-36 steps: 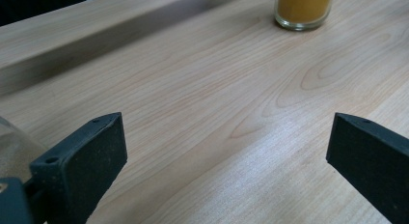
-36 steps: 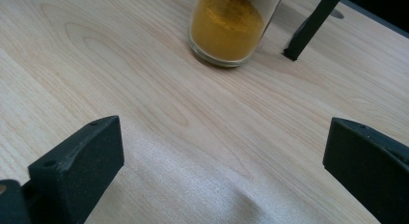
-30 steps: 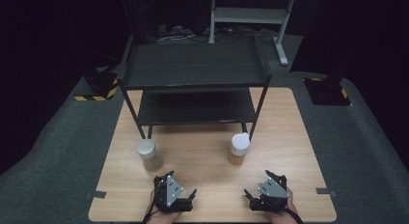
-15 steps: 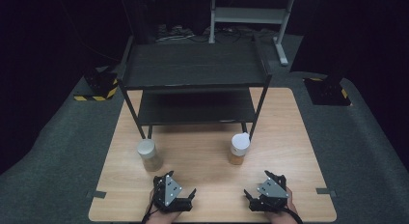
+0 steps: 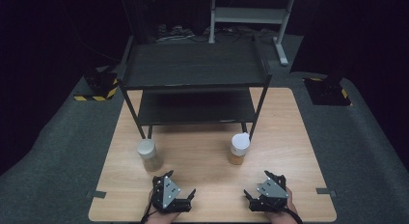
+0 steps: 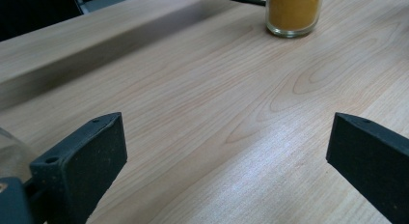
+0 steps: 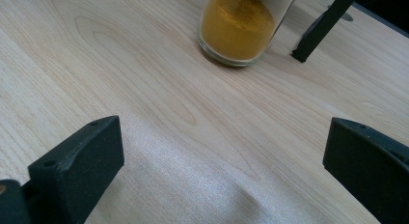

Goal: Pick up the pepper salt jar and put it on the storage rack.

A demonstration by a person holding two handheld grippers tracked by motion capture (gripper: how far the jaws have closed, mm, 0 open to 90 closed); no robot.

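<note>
Two glass jars stand on the wooden table (image 5: pixel 202 159). The left jar (image 5: pixel 148 154) has a grey lid and pale contents. To its right, the jar (image 5: pixel 238 148) with a white lid holds orange powder. My left gripper (image 5: pixel 175 185) rests near the front edge, just in front of the left jar, open and empty. My right gripper (image 5: pixel 261 184) sits in front and right of the orange jar, also open. In the left gripper view, the open left gripper (image 6: pixel 226 151) faces bare wood with the orange jar (image 6: pixel 293 11) far ahead. In the right gripper view, the right gripper (image 7: pixel 222 161) points at the orange jar (image 7: pixel 241 26).
A black two-tier shelf (image 5: pixel 193 69) stands over the back half of the table. Its front right leg (image 7: pixel 320 26) lands just beside the orange jar. The edge of the left jar (image 6: pixel 9 154) shows beside my left jaw. Grey carpet surrounds the table.
</note>
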